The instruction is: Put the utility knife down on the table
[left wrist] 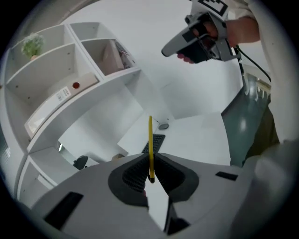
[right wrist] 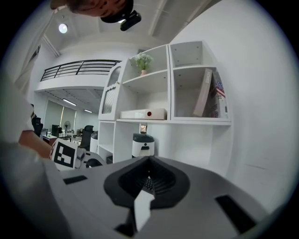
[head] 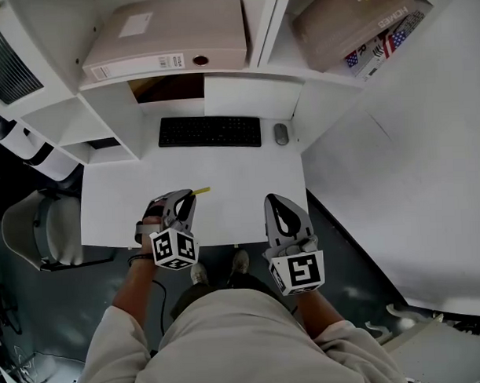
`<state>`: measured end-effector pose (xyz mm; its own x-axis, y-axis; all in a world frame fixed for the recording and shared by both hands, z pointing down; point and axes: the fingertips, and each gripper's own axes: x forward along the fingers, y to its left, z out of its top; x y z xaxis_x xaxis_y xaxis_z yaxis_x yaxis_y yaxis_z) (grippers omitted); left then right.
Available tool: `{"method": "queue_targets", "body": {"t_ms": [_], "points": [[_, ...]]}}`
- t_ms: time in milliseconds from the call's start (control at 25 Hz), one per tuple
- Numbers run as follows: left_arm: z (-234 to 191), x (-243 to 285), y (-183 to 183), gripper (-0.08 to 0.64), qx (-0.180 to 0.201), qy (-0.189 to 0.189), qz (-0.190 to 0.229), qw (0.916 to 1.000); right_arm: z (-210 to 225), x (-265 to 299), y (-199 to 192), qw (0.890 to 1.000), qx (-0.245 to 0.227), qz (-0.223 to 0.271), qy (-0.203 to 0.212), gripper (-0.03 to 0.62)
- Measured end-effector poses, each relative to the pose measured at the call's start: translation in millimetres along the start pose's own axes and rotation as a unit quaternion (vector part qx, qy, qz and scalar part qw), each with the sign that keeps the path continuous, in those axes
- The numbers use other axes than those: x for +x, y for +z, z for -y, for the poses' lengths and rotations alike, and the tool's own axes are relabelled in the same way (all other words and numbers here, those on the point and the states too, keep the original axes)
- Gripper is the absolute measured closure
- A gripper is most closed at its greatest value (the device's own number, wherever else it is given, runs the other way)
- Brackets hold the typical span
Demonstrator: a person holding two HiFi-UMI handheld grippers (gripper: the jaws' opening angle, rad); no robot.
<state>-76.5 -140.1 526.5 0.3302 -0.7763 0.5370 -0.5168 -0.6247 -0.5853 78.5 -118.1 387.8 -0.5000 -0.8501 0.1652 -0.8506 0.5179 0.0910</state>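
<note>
A thin yellow utility knife (head: 201, 191) sticks forward out of my left gripper (head: 187, 201), whose jaws are shut on its rear end, over the near left part of the white table (head: 247, 179). In the left gripper view the knife (left wrist: 150, 144) stands as a narrow yellow bar clamped between the dark pads (left wrist: 133, 175), with my left gripper (left wrist: 150, 176) tilted down toward the table (left wrist: 205, 135). My right gripper (head: 275, 201) hovers at the table's front edge, shut and holding nothing; in its own view my right gripper (right wrist: 148, 181) points level at the shelves.
A black keyboard (head: 210, 131) and a grey mouse (head: 281, 133) lie at the back of the table. White shelves hold a binder (head: 168, 40) and boxes (head: 352, 22). A chair (head: 37, 229) stands left of the table. A white wall (head: 412, 181) runs along the right.
</note>
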Motion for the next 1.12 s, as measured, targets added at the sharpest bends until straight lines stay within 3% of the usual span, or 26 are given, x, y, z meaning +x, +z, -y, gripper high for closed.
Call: {"method": "queue_targets", "body": {"t_ms": [200,480,1120], "points": [[27.4,35.2,-22.3,0.522,0.045,-0.051,-0.037,0.997,7.5,2.5,-11.5,1.0,0.004,-0.015,-0.005,0.589],[68.9,79.7,-62.9,0.522,0.074,-0.125,-0.086,0.9857,16.7,4.6,-28.0,0.999,0.006,-0.035,-0.013,0.589],[133.2,137.4,-133.8,0.522,0.118,-0.226,-0.154,0.9546,31.2,17.2,-59.1,0.997,0.012,-0.075,-0.023,0.589]]}}
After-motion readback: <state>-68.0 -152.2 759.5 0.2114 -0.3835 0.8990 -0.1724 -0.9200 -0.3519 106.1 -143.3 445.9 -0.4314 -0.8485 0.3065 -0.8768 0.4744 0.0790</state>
